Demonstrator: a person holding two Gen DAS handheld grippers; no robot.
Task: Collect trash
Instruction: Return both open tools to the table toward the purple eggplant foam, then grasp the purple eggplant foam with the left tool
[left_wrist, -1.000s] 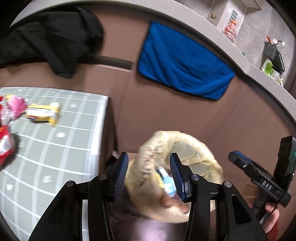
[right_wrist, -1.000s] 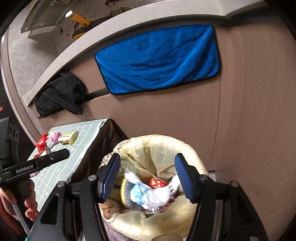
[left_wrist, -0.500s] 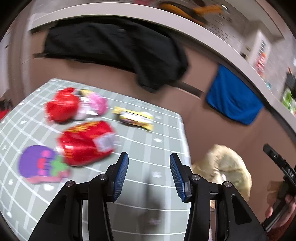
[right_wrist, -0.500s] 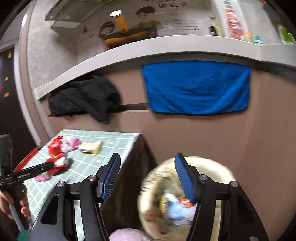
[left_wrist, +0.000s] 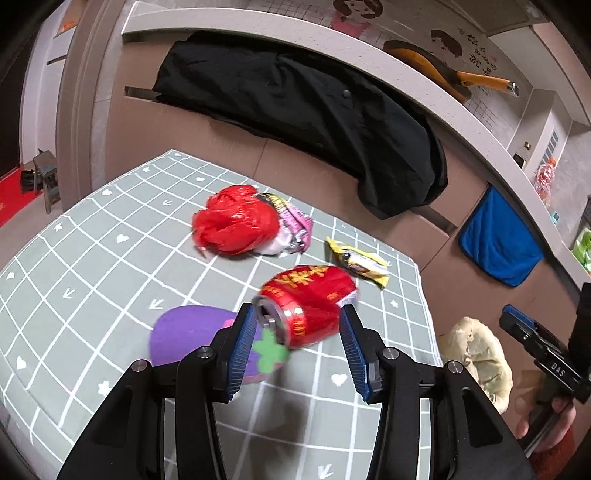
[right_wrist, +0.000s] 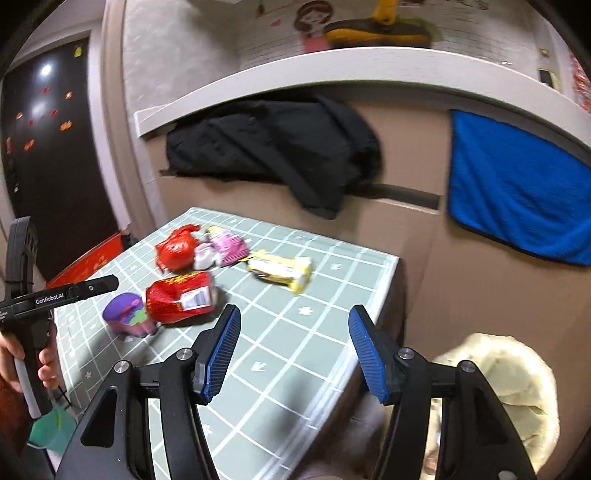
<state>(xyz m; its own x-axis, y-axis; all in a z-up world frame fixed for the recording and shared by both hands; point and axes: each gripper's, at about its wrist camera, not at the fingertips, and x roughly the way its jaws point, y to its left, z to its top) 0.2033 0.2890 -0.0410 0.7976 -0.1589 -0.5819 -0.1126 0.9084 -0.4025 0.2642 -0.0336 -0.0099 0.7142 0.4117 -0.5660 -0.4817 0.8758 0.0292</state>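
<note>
Gaping wide, left hand-held gripper (left_wrist: 297, 345) around the red can (left_wrist: 308, 304), right hand-held gripper (right_wrist: 293, 354) likewise, empty.

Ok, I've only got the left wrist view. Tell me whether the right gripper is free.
Observer: The right gripper is open, with nothing between its fingers.
Operator: Say where it points.
Observer: At the table's right edge, with the bin low on its right.
Operator: Describe the can's far side.
Observer: The can has a white barcode label there.
</note>
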